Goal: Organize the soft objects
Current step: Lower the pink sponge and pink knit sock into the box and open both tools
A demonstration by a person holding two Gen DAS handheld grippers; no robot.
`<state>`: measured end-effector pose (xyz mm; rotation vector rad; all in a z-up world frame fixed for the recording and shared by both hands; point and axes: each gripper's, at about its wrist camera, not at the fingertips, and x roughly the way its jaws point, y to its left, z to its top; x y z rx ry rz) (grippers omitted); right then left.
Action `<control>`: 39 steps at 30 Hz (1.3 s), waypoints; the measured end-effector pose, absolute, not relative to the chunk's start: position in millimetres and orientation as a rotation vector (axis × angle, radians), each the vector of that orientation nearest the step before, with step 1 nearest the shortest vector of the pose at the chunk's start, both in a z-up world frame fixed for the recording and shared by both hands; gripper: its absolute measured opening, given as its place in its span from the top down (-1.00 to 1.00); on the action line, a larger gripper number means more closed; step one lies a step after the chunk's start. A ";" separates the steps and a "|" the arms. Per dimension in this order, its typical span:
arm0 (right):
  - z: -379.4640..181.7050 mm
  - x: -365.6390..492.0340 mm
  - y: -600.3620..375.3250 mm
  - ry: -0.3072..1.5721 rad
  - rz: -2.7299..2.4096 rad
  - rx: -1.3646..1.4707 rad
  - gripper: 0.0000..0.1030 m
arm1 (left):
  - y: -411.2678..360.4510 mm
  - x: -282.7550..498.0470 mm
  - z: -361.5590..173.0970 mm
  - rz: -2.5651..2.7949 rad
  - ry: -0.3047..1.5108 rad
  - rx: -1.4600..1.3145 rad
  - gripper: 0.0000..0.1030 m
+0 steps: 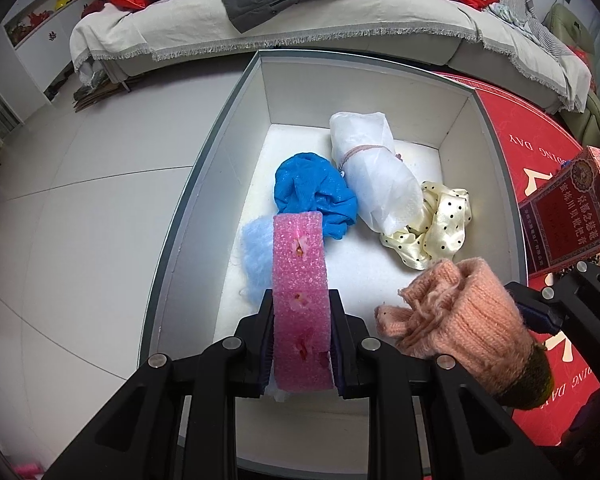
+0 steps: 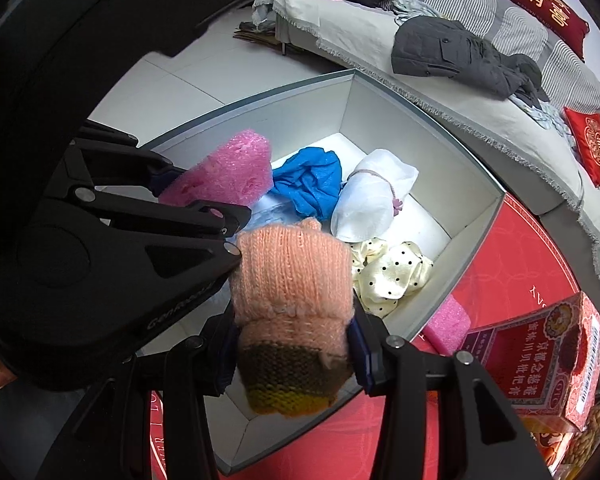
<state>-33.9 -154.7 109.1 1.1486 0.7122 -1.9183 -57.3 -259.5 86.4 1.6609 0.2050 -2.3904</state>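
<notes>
My left gripper [image 1: 300, 308] is shut on a pink foam strip [image 1: 300, 280], held over the near left part of the grey open box [image 1: 204, 168]. My right gripper [image 2: 292, 344] is shut on a peach knitted glove [image 2: 292, 276] with a dark olive cuff, held above the box's near side. The glove [image 1: 459, 320] also shows at the right of the left wrist view. In the box lie a blue cloth [image 1: 311, 196], a white tied bundle [image 1: 375, 172], a cream polka-dot cloth [image 1: 435, 232] and a pale blue fluffy piece [image 1: 256, 252].
The box rests on a red mat [image 1: 539, 152] on a white tiled floor [image 1: 80, 200]. A red printed carton [image 2: 539, 360] and another pink foam block [image 2: 447, 324] lie on the mat at the right. Behind stands a bed [image 1: 300, 28] with a grey jacket and red cushions.
</notes>
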 end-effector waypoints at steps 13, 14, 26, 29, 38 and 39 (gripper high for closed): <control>103.0 -49.4 -153.1 0.679 -1.924 1.223 0.04 | -261.2 -78.3 75.0 -2.363 0.199 1.739 0.53; 102.4 -50.4 -153.6 0.682 -1.921 1.230 0.04 | -262.2 -77.7 73.3 -2.354 0.195 1.747 0.53; 95.9 -54.0 -163.0 0.713 -1.867 1.283 0.04 | -268.2 -76.3 67.1 -2.336 0.191 1.797 0.53; 95.5 -54.8 -162.6 0.708 -1.867 1.286 0.04 | -266.3 -77.2 65.9 -2.336 0.183 1.801 0.53; 92.1 -57.0 -167.9 0.749 -1.854 1.294 0.04 | -269.0 -86.4 63.1 -2.325 0.180 1.839 0.53; 92.6 -57.4 -168.3 0.745 -1.855 1.295 0.04 | -270.3 -86.4 63.1 -2.326 0.188 1.836 0.53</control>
